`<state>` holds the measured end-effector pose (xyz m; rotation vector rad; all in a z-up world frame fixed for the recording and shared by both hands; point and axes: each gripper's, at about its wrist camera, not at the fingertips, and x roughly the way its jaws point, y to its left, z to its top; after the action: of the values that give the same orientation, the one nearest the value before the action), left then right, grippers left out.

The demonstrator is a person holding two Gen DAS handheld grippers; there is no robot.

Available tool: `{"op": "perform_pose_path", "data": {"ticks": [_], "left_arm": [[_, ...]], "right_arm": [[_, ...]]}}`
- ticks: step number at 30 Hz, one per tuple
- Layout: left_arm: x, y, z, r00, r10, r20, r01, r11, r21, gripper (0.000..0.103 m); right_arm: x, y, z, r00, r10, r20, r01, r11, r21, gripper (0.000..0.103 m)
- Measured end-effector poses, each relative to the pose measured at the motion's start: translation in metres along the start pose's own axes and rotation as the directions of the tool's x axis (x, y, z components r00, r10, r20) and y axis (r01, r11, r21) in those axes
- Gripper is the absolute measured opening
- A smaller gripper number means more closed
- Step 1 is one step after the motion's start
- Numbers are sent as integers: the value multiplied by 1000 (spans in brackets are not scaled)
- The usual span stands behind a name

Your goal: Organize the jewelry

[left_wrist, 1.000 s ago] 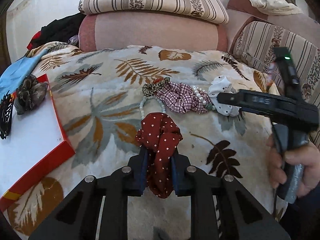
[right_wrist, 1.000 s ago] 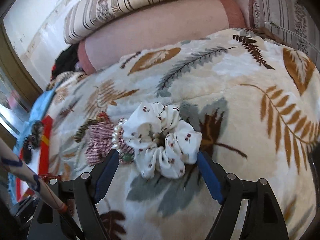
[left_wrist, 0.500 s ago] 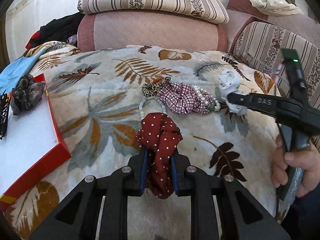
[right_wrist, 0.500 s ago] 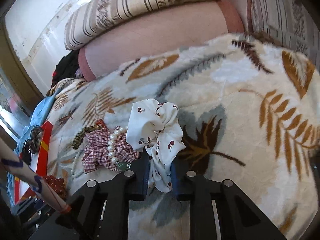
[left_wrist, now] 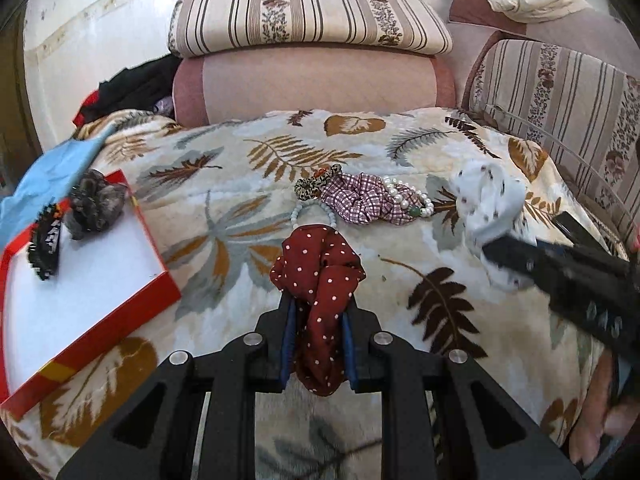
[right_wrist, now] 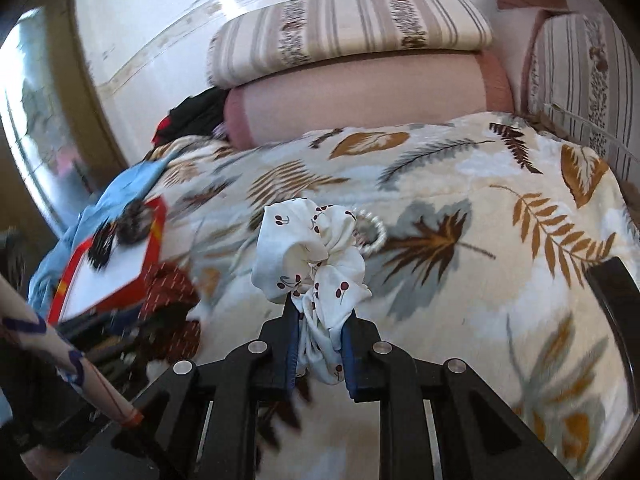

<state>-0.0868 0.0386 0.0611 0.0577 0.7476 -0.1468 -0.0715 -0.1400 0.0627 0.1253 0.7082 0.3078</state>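
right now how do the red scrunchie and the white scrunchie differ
The red scrunchie is dark red with white dots; the white scrunchie carries small cherry prints. The red one sits clamped in the left gripper, the white one in the right gripper. Both are gathered fabric, pinched and bunched between shut jaws.

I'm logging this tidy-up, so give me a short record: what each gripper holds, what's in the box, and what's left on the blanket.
left gripper: shut on dark red polka-dot fabric scrunchie
right gripper: shut on white cherry-print fabric scrunchie
red shallow box with white floor: grey-brown scrunchie, black hair claw
leaf-print blanket: plaid scrunchie, pearl bracelet, leopard-print band
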Motion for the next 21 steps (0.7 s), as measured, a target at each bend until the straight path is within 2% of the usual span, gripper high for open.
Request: {"op": "perform_pose_path", "data": {"ticks": [10,21], "left_arm": [[-31,-5,-13,999,27,21,-27,999,17,19],[-45,-1,-22,998,50,28,-50,999,5,19]], "right_arm": [[-30,9,-25,1000,3,-11,-3,1000,-5,20],[-40,21,-35,1000,11,-25,-12,999,-38,20]]}}
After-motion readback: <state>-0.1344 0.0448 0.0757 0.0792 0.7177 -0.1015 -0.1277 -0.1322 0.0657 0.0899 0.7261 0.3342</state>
